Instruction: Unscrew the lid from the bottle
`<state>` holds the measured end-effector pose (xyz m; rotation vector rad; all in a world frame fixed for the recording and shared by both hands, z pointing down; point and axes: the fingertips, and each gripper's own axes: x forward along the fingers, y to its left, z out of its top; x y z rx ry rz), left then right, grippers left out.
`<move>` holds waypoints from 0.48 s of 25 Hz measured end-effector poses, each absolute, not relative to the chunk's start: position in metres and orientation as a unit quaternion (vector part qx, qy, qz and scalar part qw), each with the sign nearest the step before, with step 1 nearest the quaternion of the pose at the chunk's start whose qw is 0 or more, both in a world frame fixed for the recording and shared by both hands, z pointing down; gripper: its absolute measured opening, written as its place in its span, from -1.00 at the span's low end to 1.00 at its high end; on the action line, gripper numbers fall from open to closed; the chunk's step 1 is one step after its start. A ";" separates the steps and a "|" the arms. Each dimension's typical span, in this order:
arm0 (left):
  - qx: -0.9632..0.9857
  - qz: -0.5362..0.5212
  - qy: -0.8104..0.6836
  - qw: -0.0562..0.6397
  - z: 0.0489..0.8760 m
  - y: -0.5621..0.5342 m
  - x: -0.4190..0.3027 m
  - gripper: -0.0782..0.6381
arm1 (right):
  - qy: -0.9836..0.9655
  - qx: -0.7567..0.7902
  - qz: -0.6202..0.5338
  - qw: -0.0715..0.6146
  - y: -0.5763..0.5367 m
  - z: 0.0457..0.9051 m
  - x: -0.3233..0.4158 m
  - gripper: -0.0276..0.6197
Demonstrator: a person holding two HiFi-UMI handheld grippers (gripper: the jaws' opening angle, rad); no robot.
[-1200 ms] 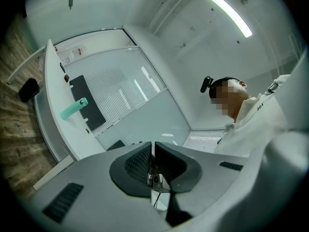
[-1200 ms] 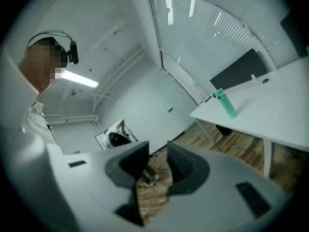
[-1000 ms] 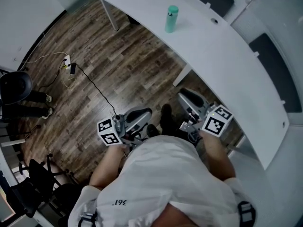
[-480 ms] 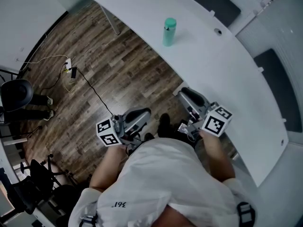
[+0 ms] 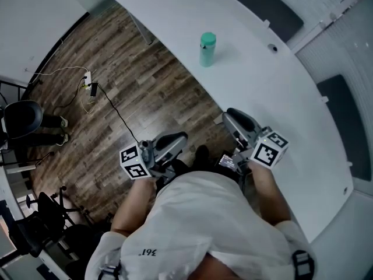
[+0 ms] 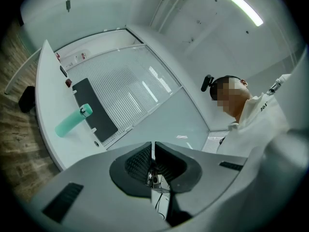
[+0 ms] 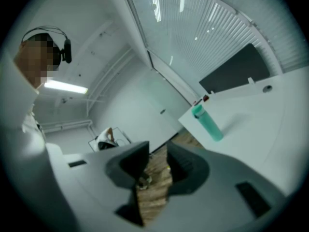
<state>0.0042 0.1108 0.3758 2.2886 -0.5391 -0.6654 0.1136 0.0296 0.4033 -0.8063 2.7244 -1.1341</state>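
A mint-green bottle (image 5: 207, 49) with a green lid stands upright on the long white table (image 5: 280, 98), far from both grippers. The left gripper view has the bottle (image 6: 72, 121) at its left, and the bottle (image 7: 207, 123) is small and distant in the right gripper view. My left gripper (image 5: 175, 140) is held close to my body over the wooden floor, its jaws shut with nothing between them. Near the table's front edge my right gripper (image 5: 236, 119) stands open and empty.
Dark wood floor (image 5: 116, 86) lies left of the table, with a power strip and cable (image 5: 88, 81) on it. A black office chair (image 5: 20, 118) and another chair (image 5: 44, 220) stand at the left. Dark panels (image 5: 344, 109) lie behind the table.
The view has shifted a little: the bottle and table sit slightly lower in the head view. Both grippers keep their places by my body, jaws unchanged.
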 end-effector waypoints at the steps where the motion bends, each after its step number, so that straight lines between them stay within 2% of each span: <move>1: 0.880 -0.255 -0.208 0.343 0.376 0.108 0.004 -0.70 | 0.889 -0.264 -0.371 0.042 0.027 0.403 0.115 -0.57; 12: 0.880 -0.248 -0.189 0.359 0.383 0.080 -0.017 -0.70 | 0.880 -0.291 -0.372 0.041 0.008 0.404 0.098 -0.57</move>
